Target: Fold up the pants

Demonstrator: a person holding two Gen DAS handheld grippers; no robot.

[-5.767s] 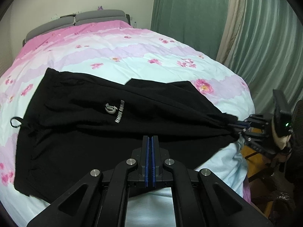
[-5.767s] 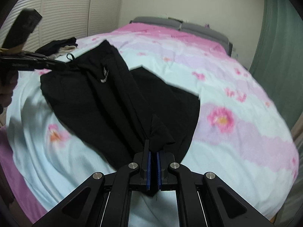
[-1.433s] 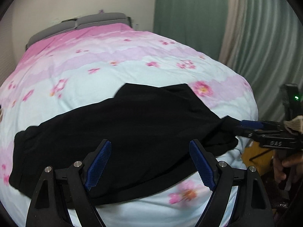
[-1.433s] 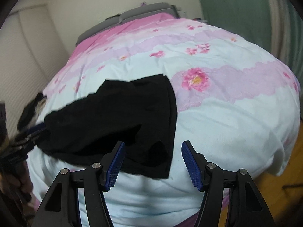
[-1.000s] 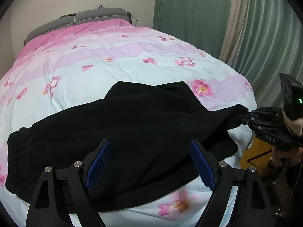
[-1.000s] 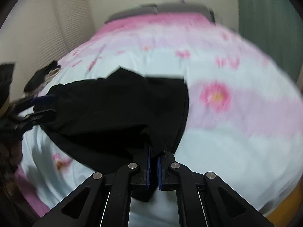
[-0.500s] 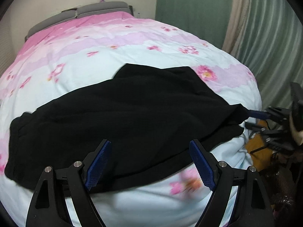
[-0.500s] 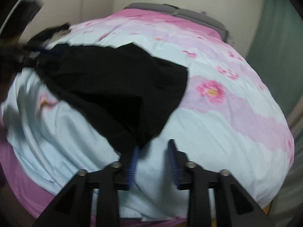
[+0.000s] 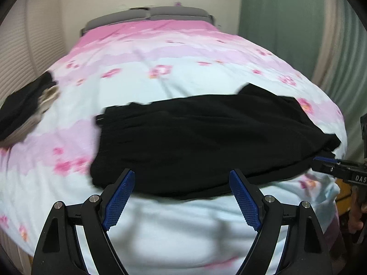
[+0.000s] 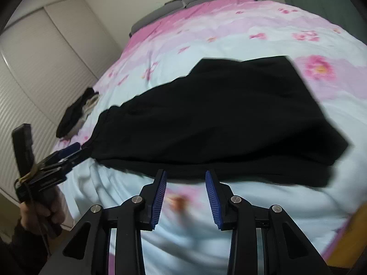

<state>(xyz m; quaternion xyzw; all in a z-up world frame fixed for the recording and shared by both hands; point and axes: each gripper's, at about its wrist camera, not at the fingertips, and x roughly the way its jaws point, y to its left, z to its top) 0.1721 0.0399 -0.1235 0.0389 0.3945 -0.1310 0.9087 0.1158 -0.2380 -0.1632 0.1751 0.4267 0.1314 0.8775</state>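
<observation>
The black pants lie folded across the bed, near its foot edge. The left gripper is spread wide and holds nothing. The right gripper is partly apart (pads clear of the cloth), just before the pants' near edge. Other clothes lie at the bed's left edge.

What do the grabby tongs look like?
Both tongs, left and right, have black metal arms with silver bolts and blue ridged pads. White letters "DAS" mark the right one's side, and the hand holding the left one wears a dark sleeve.
</observation>
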